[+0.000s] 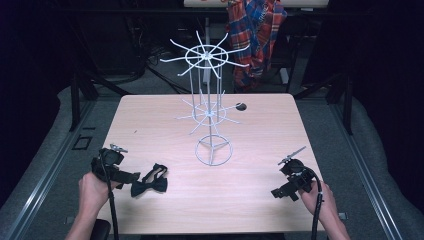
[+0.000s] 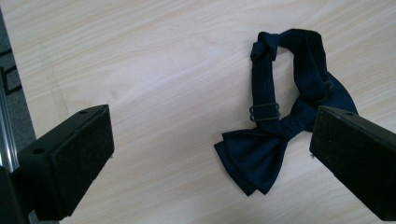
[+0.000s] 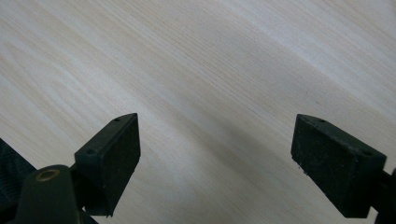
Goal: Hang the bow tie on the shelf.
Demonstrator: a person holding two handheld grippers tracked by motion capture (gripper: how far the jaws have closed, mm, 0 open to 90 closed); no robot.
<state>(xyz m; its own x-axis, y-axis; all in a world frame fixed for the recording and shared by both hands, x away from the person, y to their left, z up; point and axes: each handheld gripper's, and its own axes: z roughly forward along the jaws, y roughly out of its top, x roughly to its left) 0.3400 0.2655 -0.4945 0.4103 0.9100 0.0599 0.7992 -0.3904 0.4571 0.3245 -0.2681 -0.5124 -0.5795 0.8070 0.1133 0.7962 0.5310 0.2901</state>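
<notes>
The left gripper (image 2: 212,154) was spread wide beside the bow tie (image 2: 280,126); the right gripper (image 3: 215,158) stood apart over the bare table (image 3: 210,60)

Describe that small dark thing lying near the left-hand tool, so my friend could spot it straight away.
Start at the pale wooden table with the white wire rack standing mid-table. Look toward the near left corner, just right of the left gripper, whose jaws stand open. There lies a navy bow tie, flat on the wood with its neck strap looped behind it: the one soft fabric thing on the table.
</notes>
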